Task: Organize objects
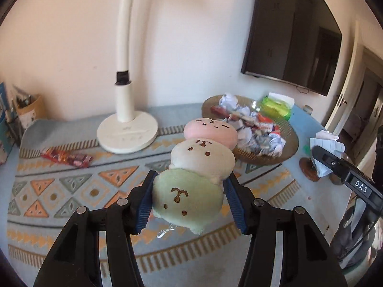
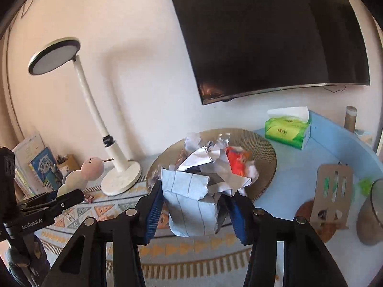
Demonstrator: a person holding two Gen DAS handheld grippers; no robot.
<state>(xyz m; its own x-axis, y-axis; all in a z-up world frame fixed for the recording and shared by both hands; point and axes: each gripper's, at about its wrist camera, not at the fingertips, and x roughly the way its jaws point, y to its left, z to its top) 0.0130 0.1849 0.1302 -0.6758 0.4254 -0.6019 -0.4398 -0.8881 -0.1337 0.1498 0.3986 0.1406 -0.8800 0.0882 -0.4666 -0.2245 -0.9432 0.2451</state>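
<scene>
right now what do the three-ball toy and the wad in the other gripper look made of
Three-ball toy: soft plush, matte and fuzzy, with stitched brown faces, dented where the pads squeeze it. Wad: thin ruled paper, pale blue-white, sharply creased and torn at the edge.

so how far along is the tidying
Done: crumpled paper and wrappers already fill the round tray. In hand: the left gripper is shut on the plush toy, the right gripper on a crumpled lined paper, both off the table. Left: the red snack packet on the mat.
</scene>
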